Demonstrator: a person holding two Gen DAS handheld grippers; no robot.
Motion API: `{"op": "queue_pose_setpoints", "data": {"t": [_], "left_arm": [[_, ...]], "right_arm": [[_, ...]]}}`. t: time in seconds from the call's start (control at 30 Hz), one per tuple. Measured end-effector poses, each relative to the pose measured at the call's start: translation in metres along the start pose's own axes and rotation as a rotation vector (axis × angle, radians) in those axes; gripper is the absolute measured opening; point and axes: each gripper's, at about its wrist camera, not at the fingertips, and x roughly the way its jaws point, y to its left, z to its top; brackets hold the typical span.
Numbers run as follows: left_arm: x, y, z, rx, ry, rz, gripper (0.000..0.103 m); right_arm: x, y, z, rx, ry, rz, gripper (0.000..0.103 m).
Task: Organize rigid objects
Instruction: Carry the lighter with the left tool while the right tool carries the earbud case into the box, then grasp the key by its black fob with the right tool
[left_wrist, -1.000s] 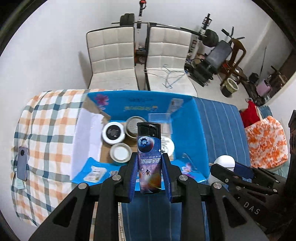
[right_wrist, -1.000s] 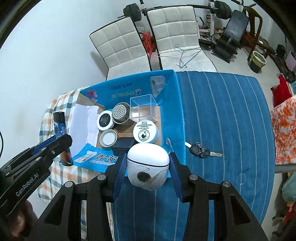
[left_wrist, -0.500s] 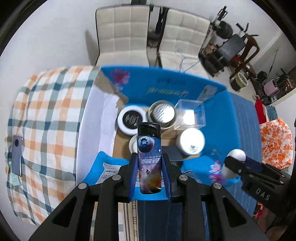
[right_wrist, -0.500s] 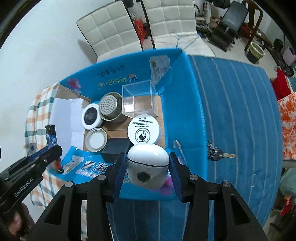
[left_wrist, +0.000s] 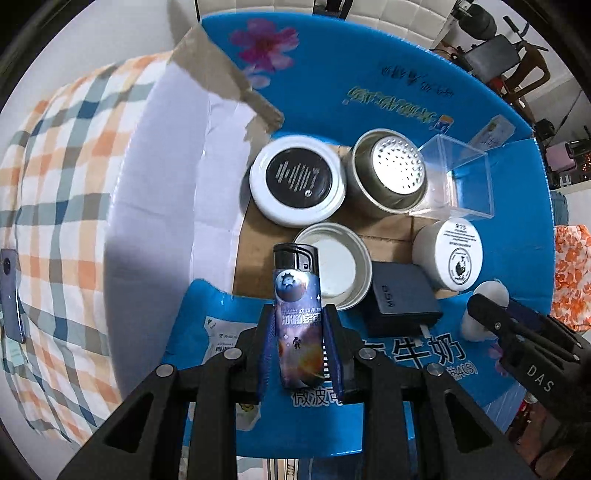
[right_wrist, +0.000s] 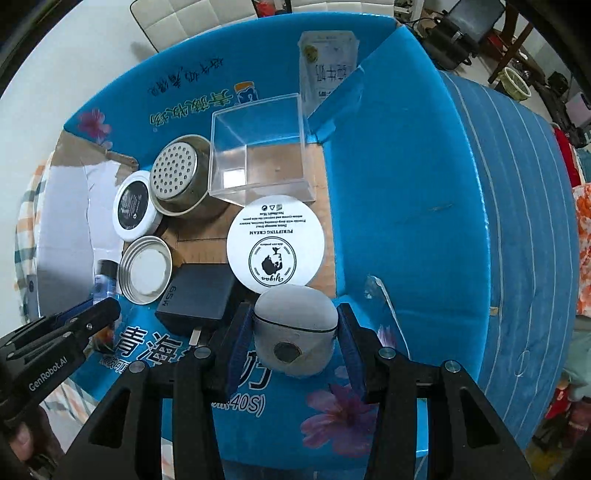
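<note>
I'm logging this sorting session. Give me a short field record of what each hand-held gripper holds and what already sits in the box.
left hand-held gripper: shut on lighter, upright, above box's near flap
right hand-held gripper: shut on white case, over box's near edge
container: blue box, flaps open
inside box: black-lidded jar, metal strainer cup, clear cube, cream jar, metal lid, black charger
outside box: phone on plaid cloth
</note>
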Motion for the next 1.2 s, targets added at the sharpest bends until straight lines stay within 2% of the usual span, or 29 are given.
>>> {"op": "queue_pose_setpoints", "data": {"t": [0.2, 0.27, 0.3, 0.33, 0.37, 0.4, 0.43, 0.57, 0.6, 0.73, 0.83, 0.9, 1.0, 1.2], "left_arm": [[-0.005, 0.005, -0.003, -0.023, 0.017, -0.005, 0.023], [-0.009, 0.002, -0.002, -0.025, 0.015, 0.001, 0.031], [-0.012, 0.000, -0.003, -0.025, 0.008, 0.003, 0.037], [-0.018, -0.001, -0.004, -0.026, -0.005, -0.001, 0.048], [-0.022, -0.003, -0.005, -0.029, -0.013, -0.003, 0.057], [-0.027, -0.005, -0.006, -0.035, -0.024, -0.008, 0.076], [-0.031, -0.008, -0.003, -0.039, -0.033, -0.014, 0.087], [-0.061, -0.023, -0.009, -0.047, -0.120, -0.018, 0.092], [-0.066, -0.028, -0.009, -0.040, -0.131, -0.024, 0.103], [-0.087, -0.056, -0.007, 0.000, -0.169, -0.046, 0.103], [-0.097, -0.077, -0.004, 0.037, -0.214, -0.030, 0.103], [-0.099, -0.095, 0.000, 0.068, -0.242, 0.002, 0.103], [-0.091, -0.115, 0.002, 0.107, -0.240, 0.032, 0.103], [-0.064, -0.145, 0.000, 0.170, -0.195, 0.092, 0.103]], "right_arm": [[-0.006, 0.000, -0.001, 0.004, 0.002, 0.036, 0.051], [-0.015, -0.001, -0.001, 0.003, -0.009, 0.061, 0.055], [-0.021, -0.002, -0.002, 0.004, -0.015, 0.072, 0.058], [-0.027, -0.003, -0.003, 0.005, -0.025, 0.083, 0.068], [-0.035, -0.004, -0.004, 0.007, -0.040, 0.095, 0.073], [-0.044, -0.008, -0.005, 0.012, -0.061, 0.106, 0.077], [-0.055, -0.011, -0.006, 0.019, -0.084, 0.111, 0.077], [-0.096, -0.038, -0.009, 0.073, -0.174, 0.113, 0.077], [-0.108, -0.049, -0.010, 0.098, -0.194, 0.109, 0.078], [-0.133, -0.100, -0.018, 0.233, -0.250, 0.058, 0.081], [-0.124, -0.139, -0.021, 0.332, -0.220, 0.025, 0.081], [-0.107, -0.163, -0.024, 0.399, -0.182, 0.034, 0.081], [-0.069, -0.185, -0.028, 0.459, -0.116, 0.017, 0.081], [0.004, -0.200, -0.026, 0.544, 0.026, 0.066, 0.081]]}}
